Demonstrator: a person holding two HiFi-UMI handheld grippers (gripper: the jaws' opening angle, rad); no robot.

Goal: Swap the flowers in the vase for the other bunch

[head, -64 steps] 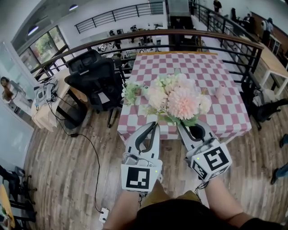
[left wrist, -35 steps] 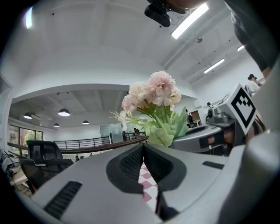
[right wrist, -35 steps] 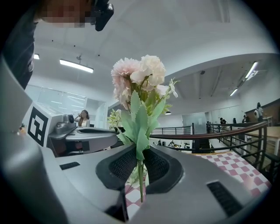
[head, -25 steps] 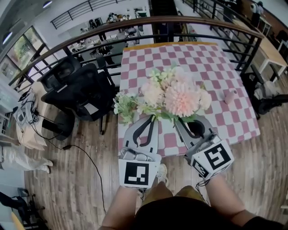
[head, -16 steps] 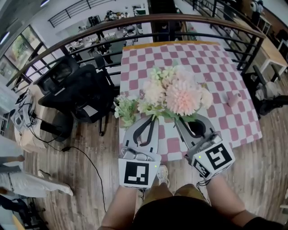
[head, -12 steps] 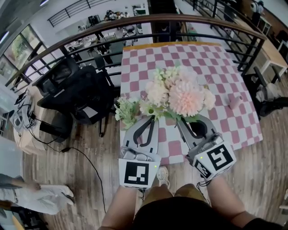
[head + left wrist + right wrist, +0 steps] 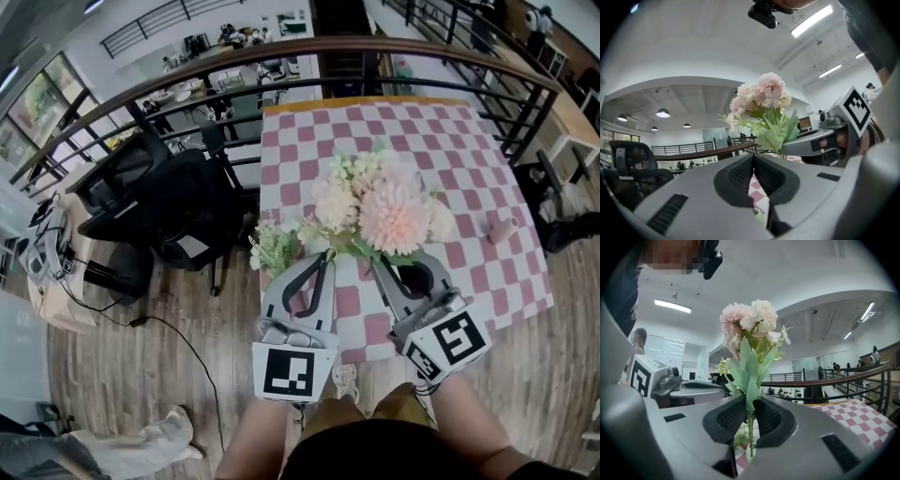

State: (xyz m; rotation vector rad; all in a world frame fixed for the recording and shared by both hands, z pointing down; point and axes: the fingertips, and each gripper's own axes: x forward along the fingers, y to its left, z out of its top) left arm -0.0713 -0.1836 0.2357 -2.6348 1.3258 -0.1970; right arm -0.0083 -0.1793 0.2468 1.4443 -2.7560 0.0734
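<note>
My right gripper [image 7: 382, 265] [image 7: 750, 405] is shut on the green stems of a pale pink and cream bouquet [image 7: 382, 208] [image 7: 748, 323], which stands upright above the jaws, over the near part of the pink checked table [image 7: 450, 131]. Just to its left, my left gripper [image 7: 322, 260] [image 7: 753, 157] has its pads closed together with nothing between them; the bouquet [image 7: 764, 96] rises to its right. A smaller green and white bunch [image 7: 275, 246] is at the table's near left corner. A small pink vase [image 7: 502, 231] sits near the table's right edge.
A black office chair [image 7: 178, 202] stands left of the table on the wooden floor. A curved railing [image 7: 281, 52] runs behind the table. A cable [image 7: 192, 347] trails over the floor, and a person's legs [image 7: 122, 442] show at the lower left.
Both grippers have moved forward together with the bouquet, now over the table's near edge. The table appears closer and shifted right. A person has walked across the floor at lower left.
</note>
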